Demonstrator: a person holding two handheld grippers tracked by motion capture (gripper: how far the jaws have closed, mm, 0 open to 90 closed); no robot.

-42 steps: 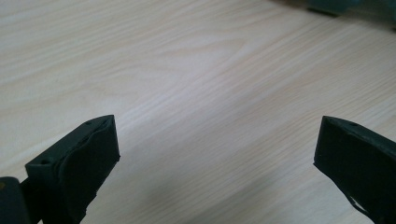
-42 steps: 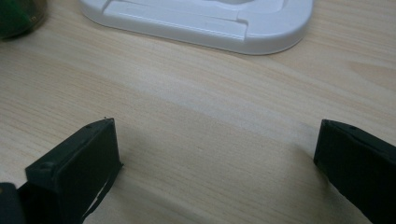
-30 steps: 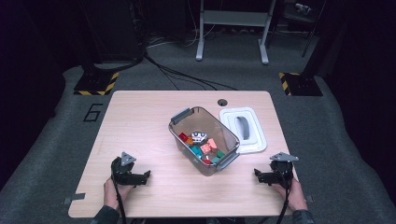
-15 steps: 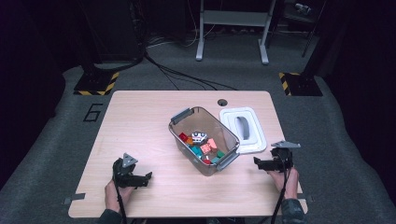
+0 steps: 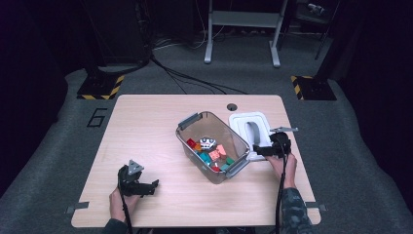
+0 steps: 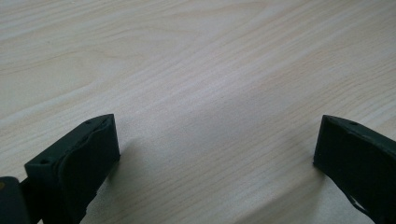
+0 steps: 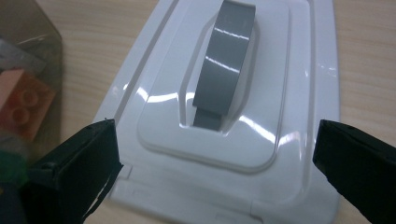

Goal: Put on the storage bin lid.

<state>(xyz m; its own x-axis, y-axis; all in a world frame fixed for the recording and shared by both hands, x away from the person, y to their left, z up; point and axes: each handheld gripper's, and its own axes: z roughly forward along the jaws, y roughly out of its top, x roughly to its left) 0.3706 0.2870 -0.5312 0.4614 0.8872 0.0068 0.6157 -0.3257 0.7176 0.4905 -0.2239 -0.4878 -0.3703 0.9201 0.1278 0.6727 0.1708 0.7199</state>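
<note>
On the desk point(image 5: 146, 126), beside the clear bin point(image 5: 213, 146) of blocks, the white lid point(image 7: 243, 107) is straddled by the wide-open, empty right hand-held gripper point(image 7: 215, 154), so its flat, glossy edge could be missed or pushed away, while the left hand-held gripper point(image 6: 215, 154) is likewise held open and empty.

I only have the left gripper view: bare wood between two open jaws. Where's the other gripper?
Observer: The right gripper is at the near end of the white lid, jaws open on either side of it, not gripping.
Operator: What's on the lid?
Observer: A grey handle runs down its middle, in a recess.
Operator: And the box it belongs to?
Observer: The clear box sits just left of the lid, open, with coloured blocks inside.
Operator: My gripper near any of that?
Observer: No, the left gripper is at the table's near left, apart from the box.
</note>
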